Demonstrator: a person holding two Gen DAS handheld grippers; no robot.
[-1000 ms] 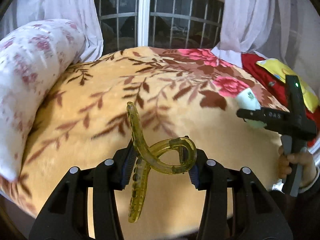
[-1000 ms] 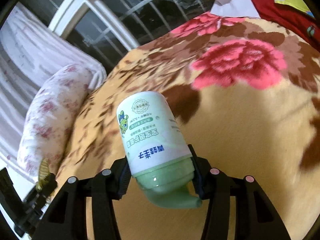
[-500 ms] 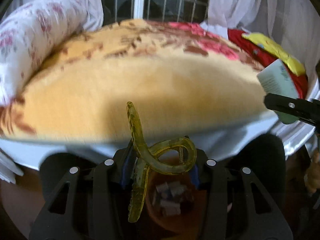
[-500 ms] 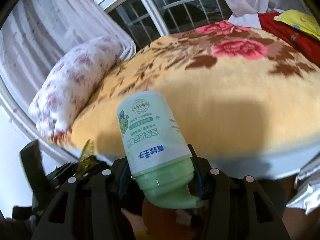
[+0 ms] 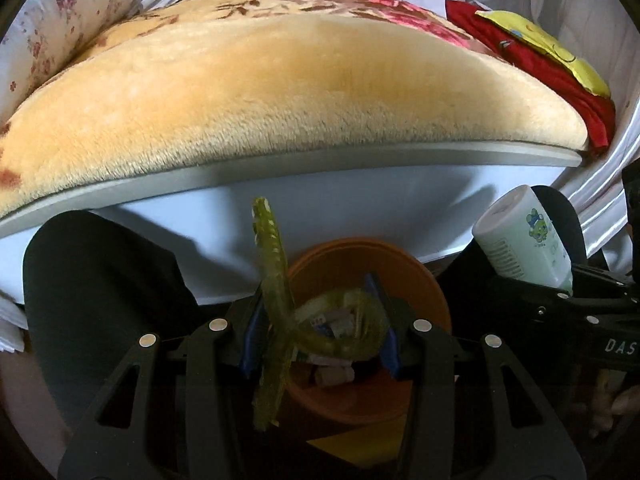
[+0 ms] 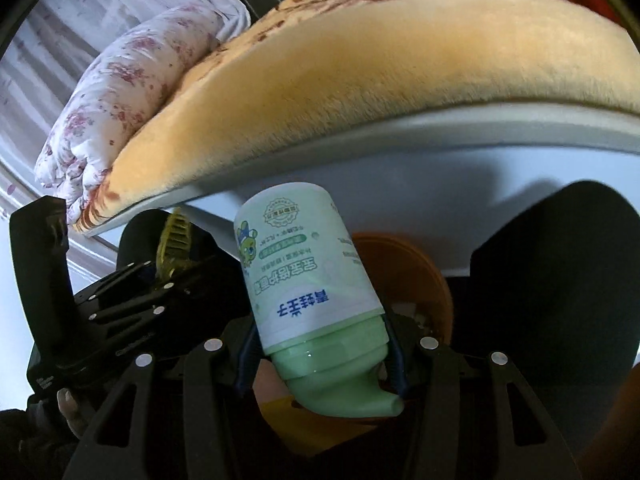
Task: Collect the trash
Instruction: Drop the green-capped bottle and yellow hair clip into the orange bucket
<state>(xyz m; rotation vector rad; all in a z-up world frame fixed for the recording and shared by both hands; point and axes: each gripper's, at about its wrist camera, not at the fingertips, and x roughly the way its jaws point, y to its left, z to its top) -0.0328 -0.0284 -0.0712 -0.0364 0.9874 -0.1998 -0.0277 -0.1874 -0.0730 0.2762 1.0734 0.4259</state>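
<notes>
Drop-off step, by the looks: a yellow hair clip point(image 5: 280, 312) is clamped in the left gripper point(image 5: 318, 344), a green bottle point(image 6: 304, 280) in the right gripper point(image 6: 320, 354). Both are held over the orange bin point(image 5: 424, 276) beside the bed point(image 5: 280, 92). Jaws probably need opening next.

Dim, fisheye-warped, slightly blurred frames

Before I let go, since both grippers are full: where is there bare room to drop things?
The orange bin has bare floor on its near side; wrappers crowd its far side. The hair claw and lotion bottle hang above it. The blanket is bare up to the red cloth.
</notes>
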